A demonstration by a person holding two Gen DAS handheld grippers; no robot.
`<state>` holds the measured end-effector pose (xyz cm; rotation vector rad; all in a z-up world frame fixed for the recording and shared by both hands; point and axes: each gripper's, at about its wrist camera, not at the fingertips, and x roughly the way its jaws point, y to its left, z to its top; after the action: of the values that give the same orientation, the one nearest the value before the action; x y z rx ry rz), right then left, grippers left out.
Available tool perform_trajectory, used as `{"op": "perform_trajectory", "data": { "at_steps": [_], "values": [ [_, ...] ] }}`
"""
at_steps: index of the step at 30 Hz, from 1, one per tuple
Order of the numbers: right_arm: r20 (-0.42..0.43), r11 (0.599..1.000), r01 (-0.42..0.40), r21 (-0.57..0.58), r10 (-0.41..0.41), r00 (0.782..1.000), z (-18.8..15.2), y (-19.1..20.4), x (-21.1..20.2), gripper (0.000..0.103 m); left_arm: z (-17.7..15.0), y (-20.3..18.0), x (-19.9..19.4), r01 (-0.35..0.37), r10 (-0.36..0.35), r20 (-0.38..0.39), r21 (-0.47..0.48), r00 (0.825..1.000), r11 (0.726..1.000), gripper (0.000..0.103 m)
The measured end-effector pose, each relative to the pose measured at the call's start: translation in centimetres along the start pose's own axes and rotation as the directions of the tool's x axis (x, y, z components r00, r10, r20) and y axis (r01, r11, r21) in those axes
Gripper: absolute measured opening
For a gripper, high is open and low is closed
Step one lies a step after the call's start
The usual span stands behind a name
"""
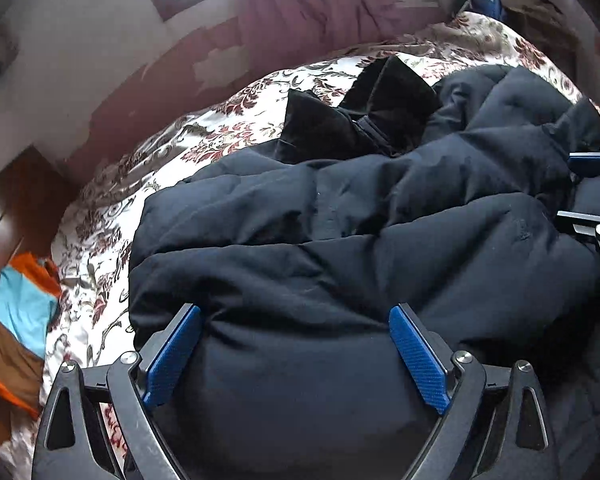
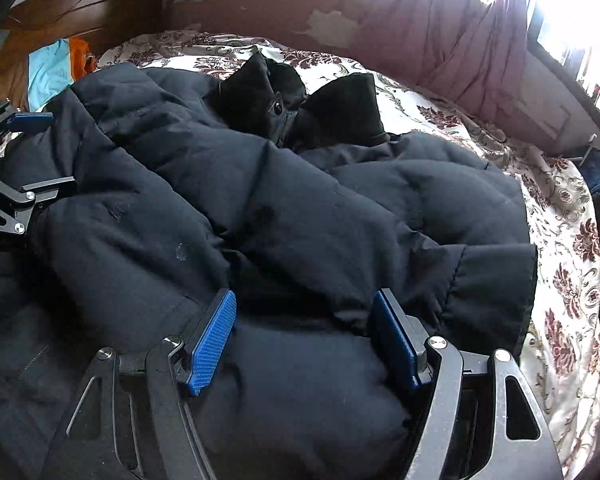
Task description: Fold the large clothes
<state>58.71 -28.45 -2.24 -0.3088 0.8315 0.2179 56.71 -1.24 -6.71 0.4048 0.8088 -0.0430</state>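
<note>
A large dark navy puffer jacket [image 1: 340,220] lies bunched on a floral bedspread [image 1: 112,216], its black collar [image 1: 340,120] toward the far side. My left gripper [image 1: 296,320] has its blue pads wide apart with a thick fold of the jacket bulging between them. My right gripper [image 2: 304,308] also has its pads apart around a thick fold near the jacket's cuffed edge [image 2: 496,284]. The jacket [image 2: 260,208] fills the right wrist view. Each gripper shows in the other's view: the right one at the right edge [image 1: 588,188], the left one at the left edge [image 2: 28,152].
The bedspread [image 2: 560,240] extends to the right of the jacket. A dark red curtain [image 2: 440,40] hangs by a bright window. Orange and light blue cloth [image 1: 20,308] lies at the bed's left side, near a wooden headboard [image 2: 92,4]. A blue object [image 2: 598,172] sits at the bed's far corner.
</note>
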Motion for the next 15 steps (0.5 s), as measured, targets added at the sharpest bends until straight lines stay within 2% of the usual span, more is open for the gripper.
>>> {"op": "perform_trajectory", "data": {
  "at_steps": [4, 7, 11, 15],
  "values": [
    [-0.013, 1.000, -0.010, 0.002, 0.010, 1.000, -0.1, -0.3, 0.5, 0.066, -0.2, 0.2, 1.1, 0.015, -0.015, -0.022, -0.015, 1.000, 1.000, 0.101],
    [-0.034, 0.999, -0.048, 0.001, 0.048, 0.998, 0.4, -0.9, 0.5, 0.066, 0.1, 0.5, 1.5, 0.035, -0.036, -0.046, -0.021, 0.998, 0.999, 0.102],
    [-0.051, 0.994, -0.113, 0.006, 0.113, 0.992, 1.4, -2.4, -0.4, 0.066, 1.1, 2.1, 1.2, 0.130, -0.132, -0.072, -0.031, 0.989, 0.991, 0.102],
    [-0.009, 0.987, -0.135, 0.087, 0.136, 0.991, 3.4, -5.1, -0.7, 0.067, 2.3, 4.6, 0.6, 0.239, -0.245, -0.043, -0.115, 0.969, 0.964, 0.102]
  ]
}}
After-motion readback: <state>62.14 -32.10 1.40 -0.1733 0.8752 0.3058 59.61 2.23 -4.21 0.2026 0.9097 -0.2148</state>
